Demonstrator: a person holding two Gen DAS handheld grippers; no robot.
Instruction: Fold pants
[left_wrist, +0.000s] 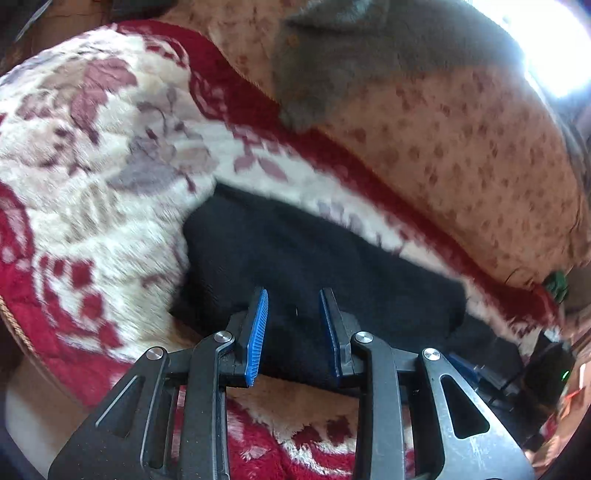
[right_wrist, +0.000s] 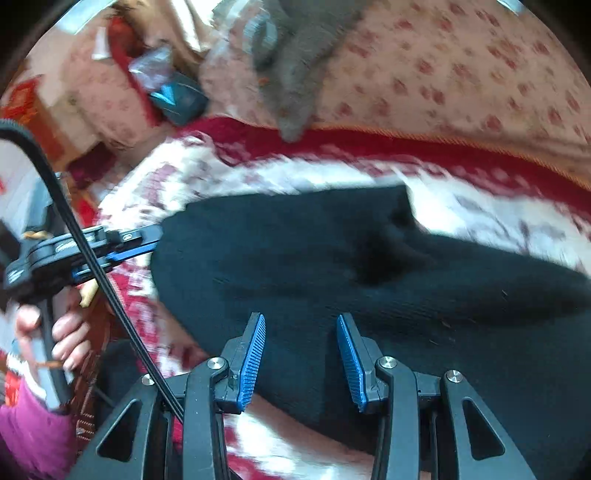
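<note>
The black pants (left_wrist: 295, 258) lie folded in layers on a red and white floral blanket (left_wrist: 92, 147). My left gripper (left_wrist: 293, 295) is open, its blue pads over the near edge of the pants, nothing between them. In the right wrist view the pants (right_wrist: 314, 266) spread across the middle, with an upper layer ending in a corner at the right. My right gripper (right_wrist: 301, 319) is open above the near part of the cloth. The left gripper also shows from the side in the right wrist view (right_wrist: 147, 240), at the left edge of the pants, held by a hand.
A grey cloth (left_wrist: 351, 55) lies on a beige flowered cushion (left_wrist: 461, 147) behind the blanket. A blue packet (right_wrist: 177, 98) sits at the back left. A black cable (right_wrist: 92, 266) crosses the left of the right wrist view. Bright window light is at the top right.
</note>
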